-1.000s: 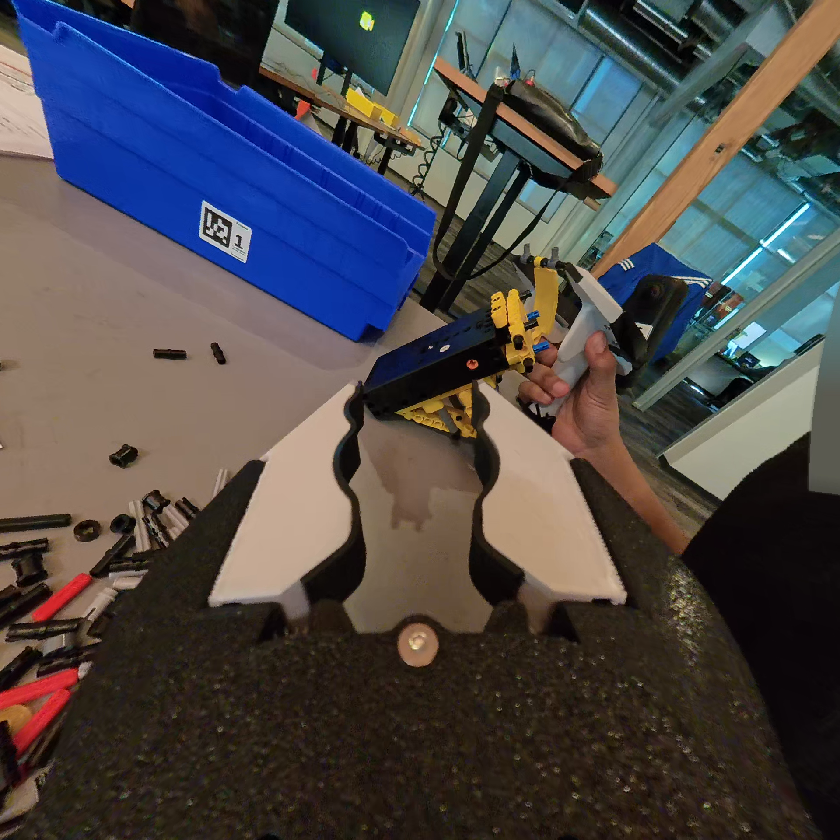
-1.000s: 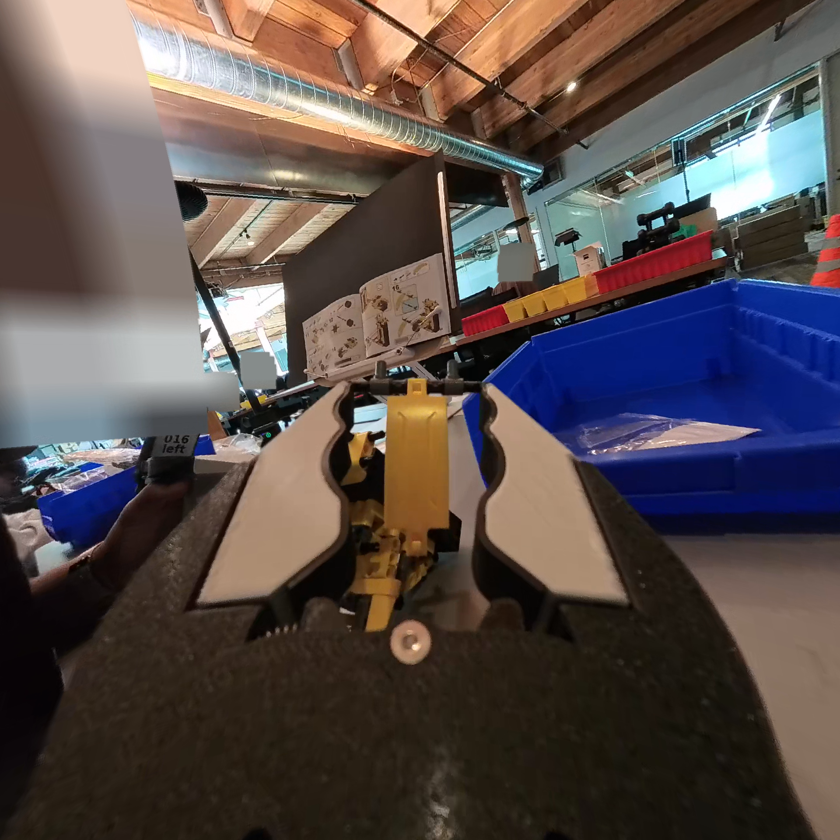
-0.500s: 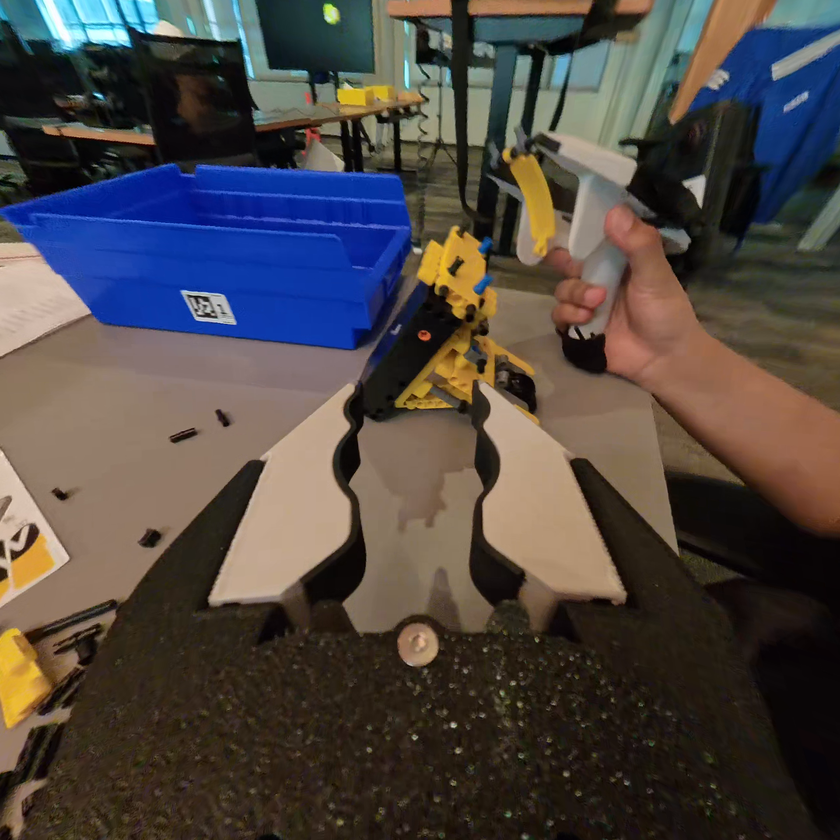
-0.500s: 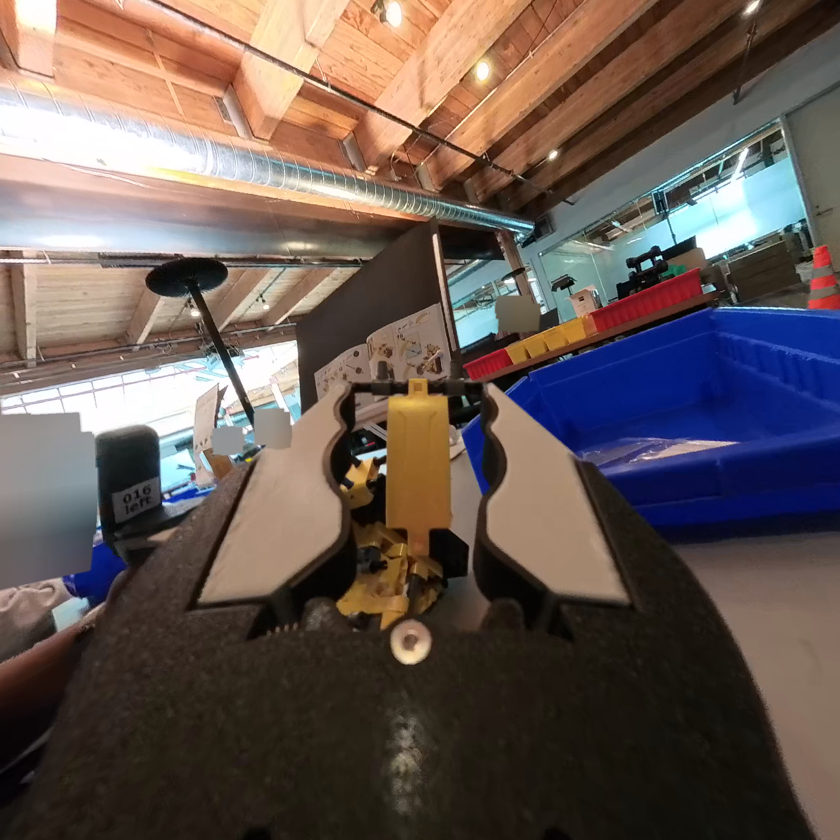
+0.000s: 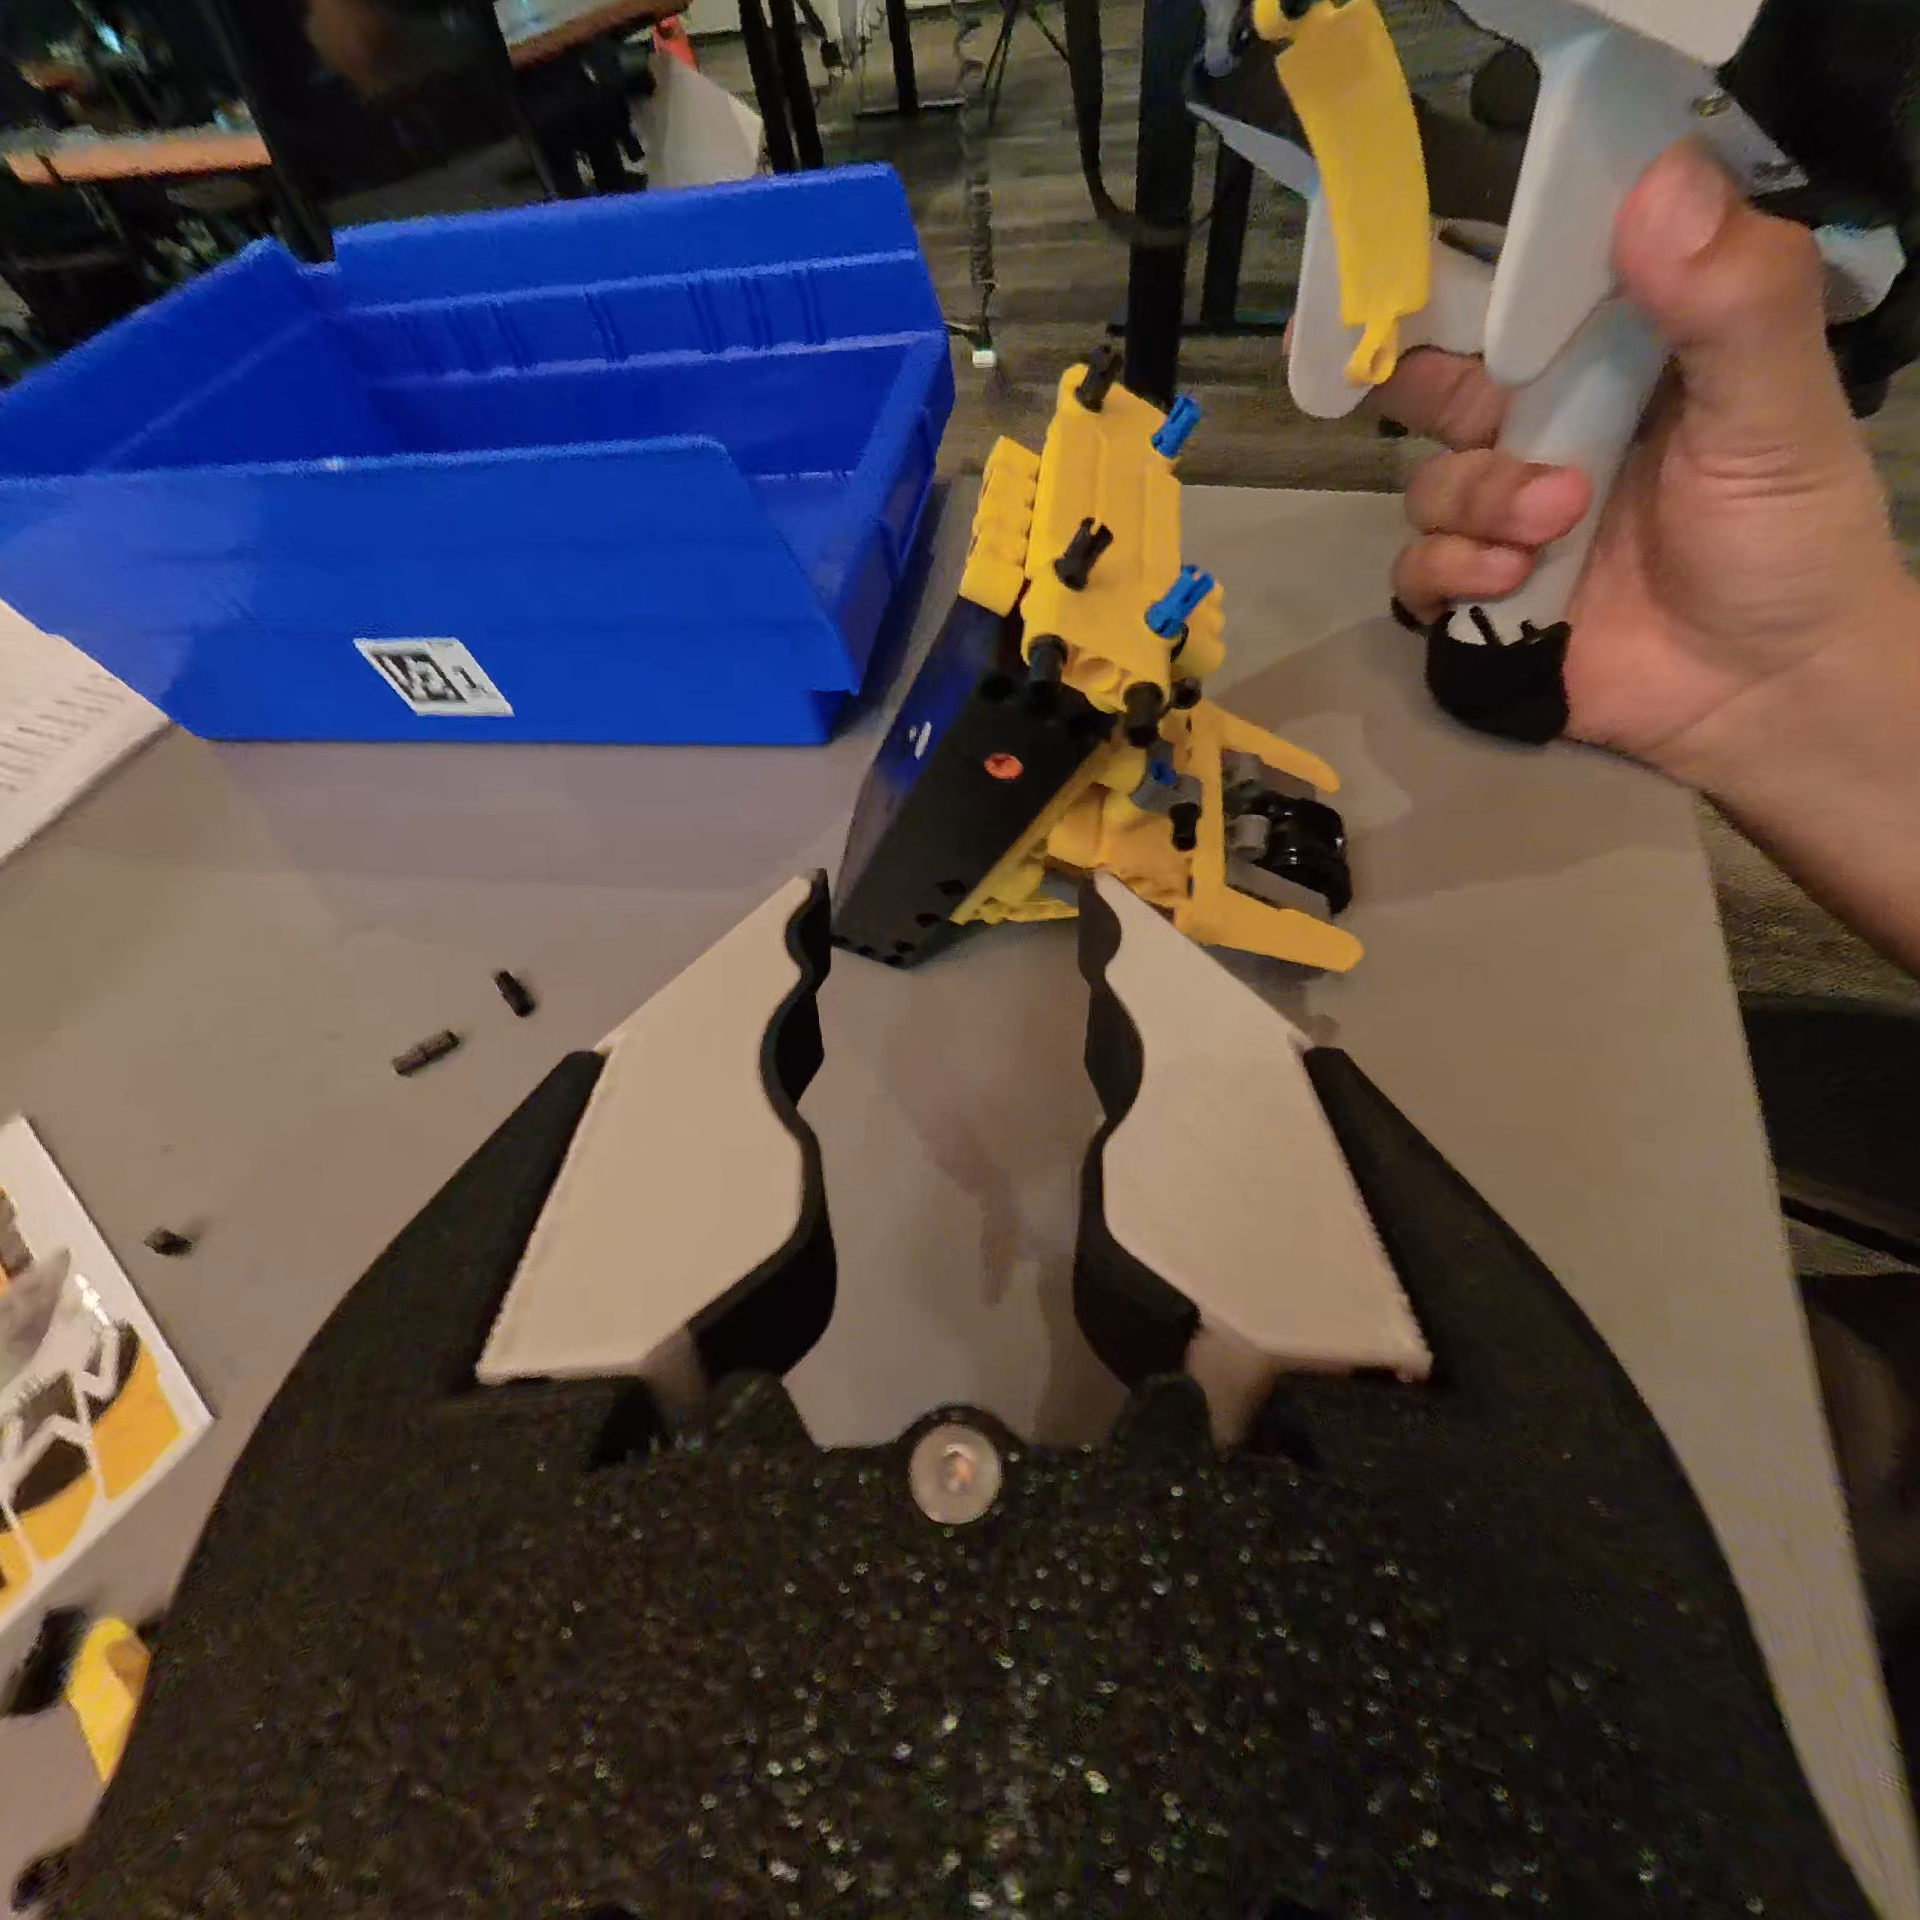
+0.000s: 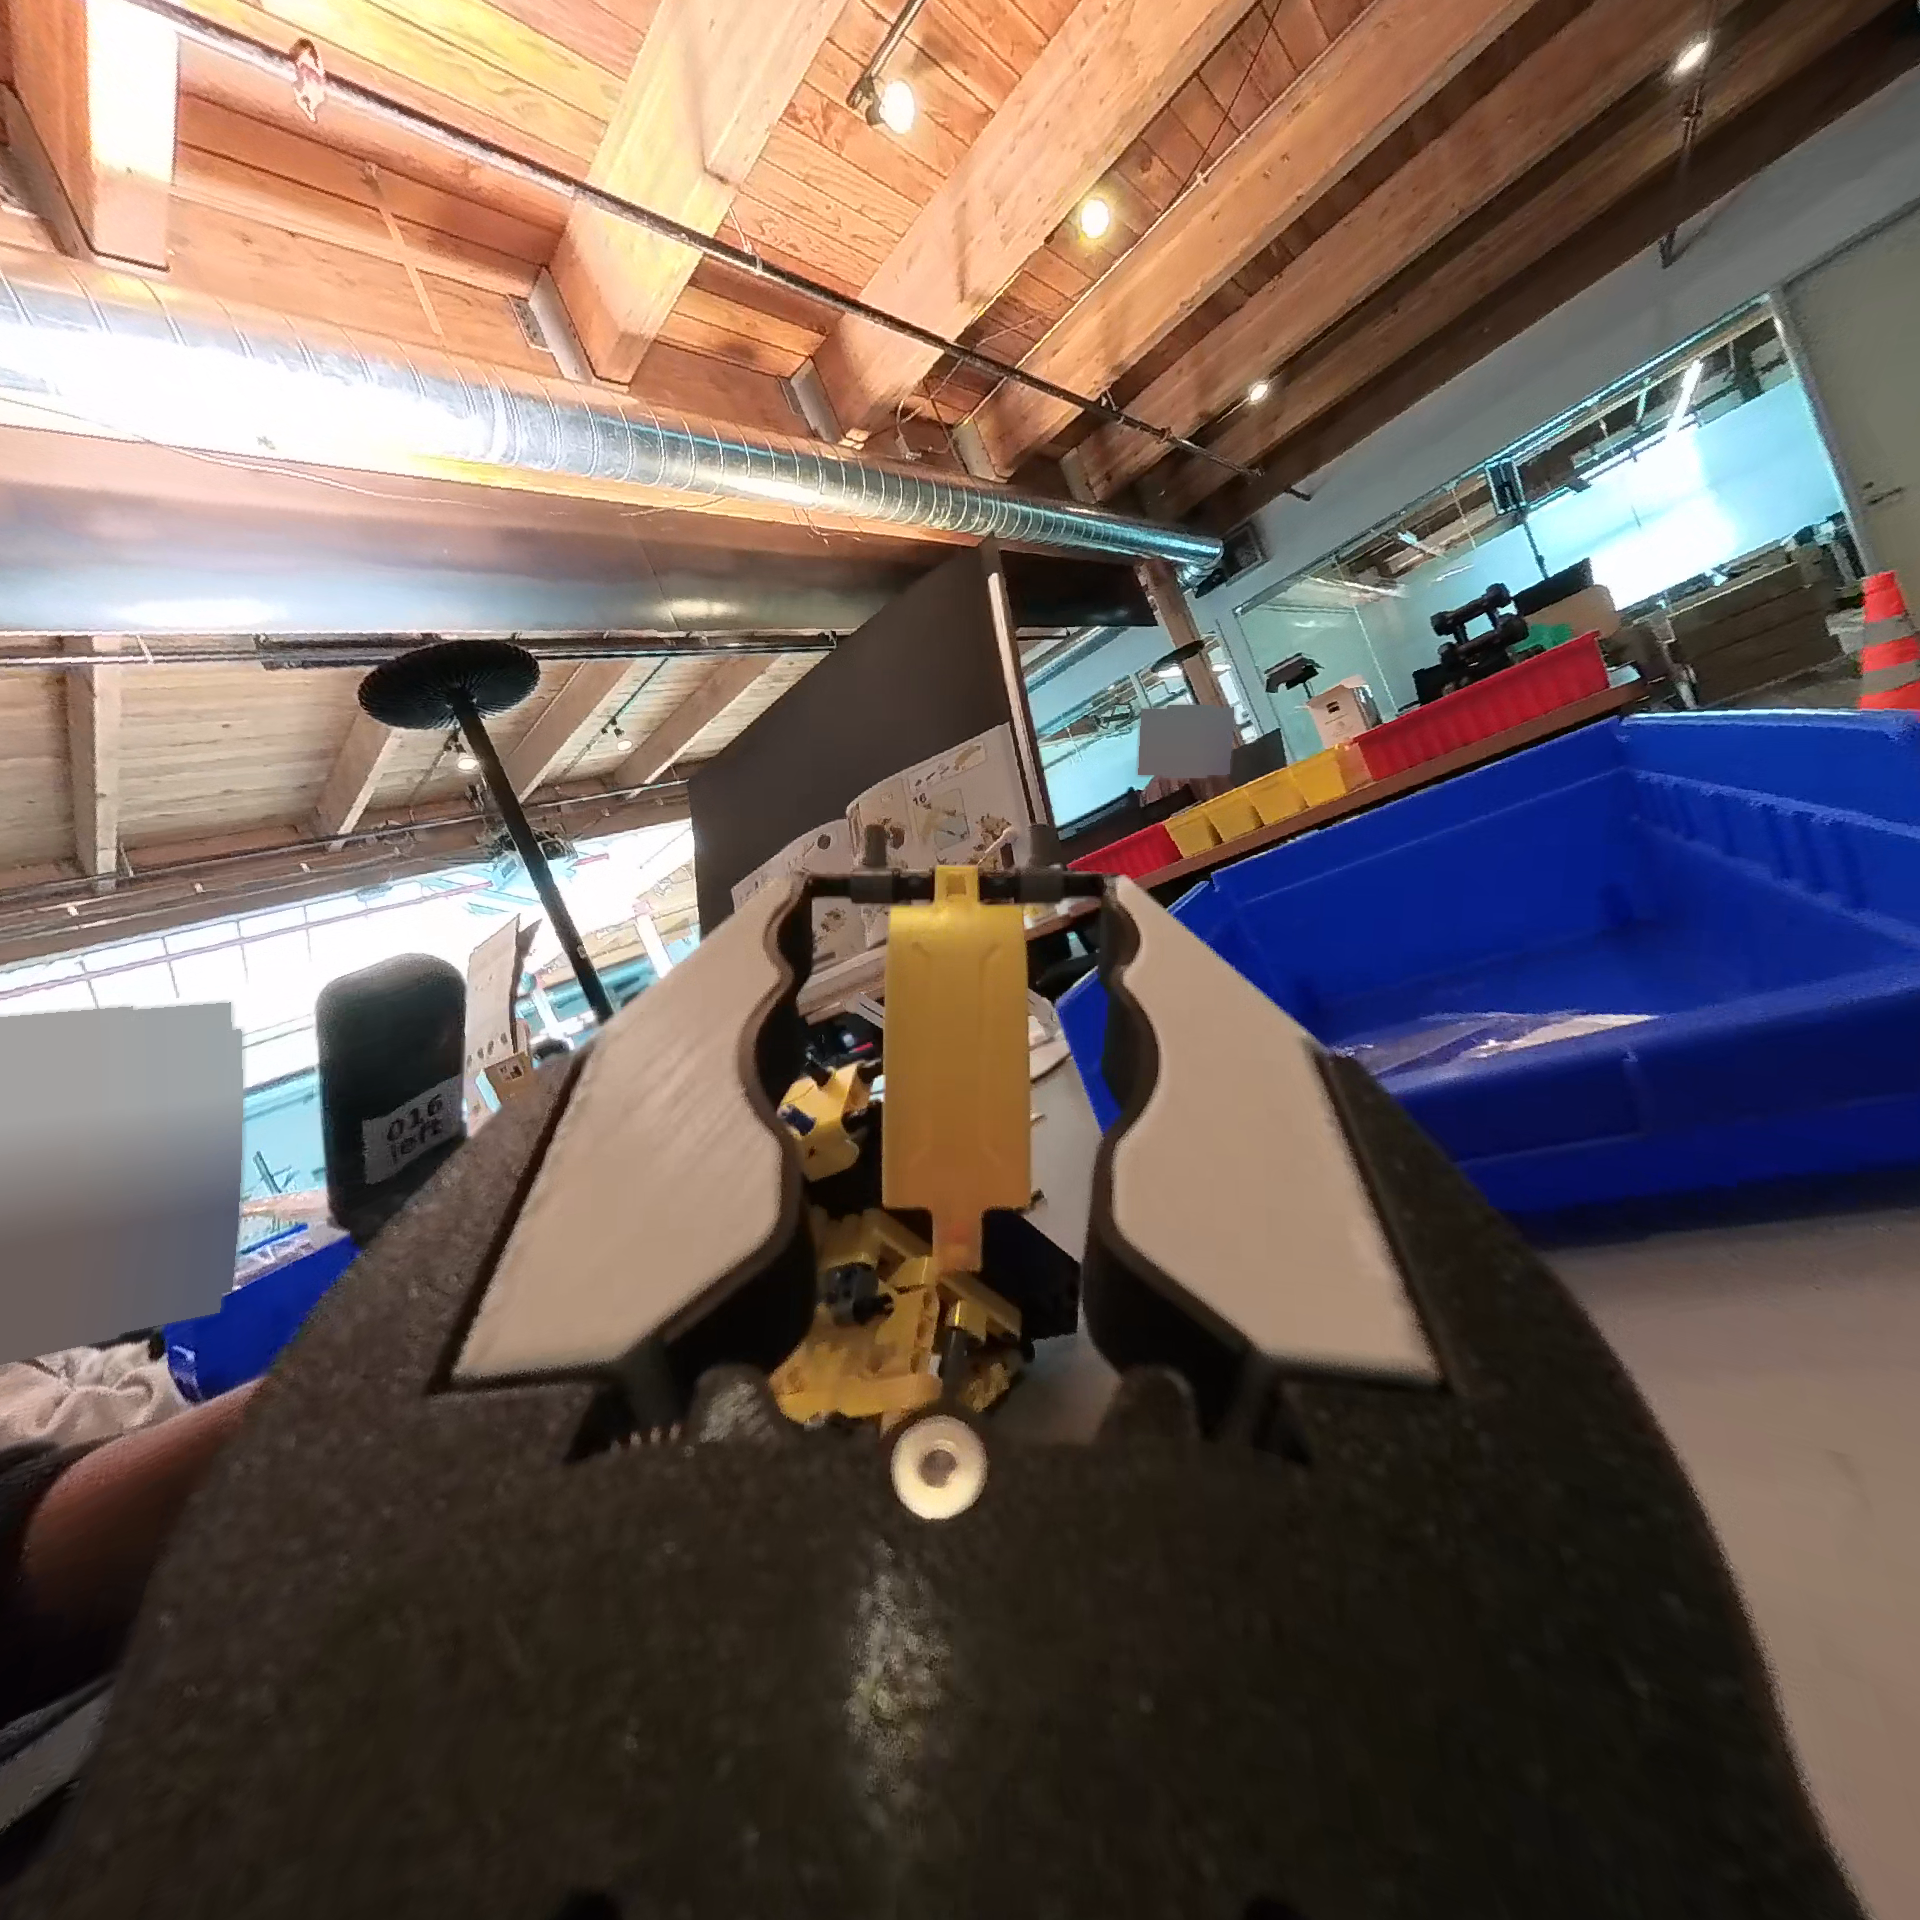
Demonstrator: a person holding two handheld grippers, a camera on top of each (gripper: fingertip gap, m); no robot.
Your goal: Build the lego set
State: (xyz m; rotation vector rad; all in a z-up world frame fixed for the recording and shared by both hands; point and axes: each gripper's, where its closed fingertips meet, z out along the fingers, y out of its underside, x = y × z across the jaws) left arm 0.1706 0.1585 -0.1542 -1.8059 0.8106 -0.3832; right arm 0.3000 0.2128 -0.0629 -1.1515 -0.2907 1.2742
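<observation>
My left gripper (image 5: 956, 914) is shut on the lower end of a yellow and black brick-built model (image 5: 1081, 665), which leans up from the grey table (image 5: 312, 883). The fingertips pinch its black block and yellow frame. My right gripper (image 6: 956, 883) is shut on a long yellow panel (image 6: 956, 1049), gripping the black axle pins at its far end. The panel hangs between the fingers. In the left wrist view a hand (image 5: 1714, 582) holds that gripper up at the top right, with the yellow panel (image 5: 1351, 177) above the model and apart from it. The model (image 6: 894, 1340) shows below the panel.
A blue bin (image 5: 520, 561) with a white tag stands behind the model; it also shows in the right wrist view (image 6: 1558, 1039). Small black pins (image 5: 426, 1051) lie on the table at left. A printed sheet (image 5: 83, 1434) and a yellow piece (image 5: 104, 1694) sit at the near left edge. Across from one pair of fingers to the other is roughly 15 centimetres. Measured from the fingertips, the yellow piece (image 5: 104, 1694) is 20 centimetres or so from the left gripper and 35 centimetres from the right.
My left gripper has brought the model down from the air to the table and turned it more upright. My right gripper has lifted the yellow panel up and away from the model.
</observation>
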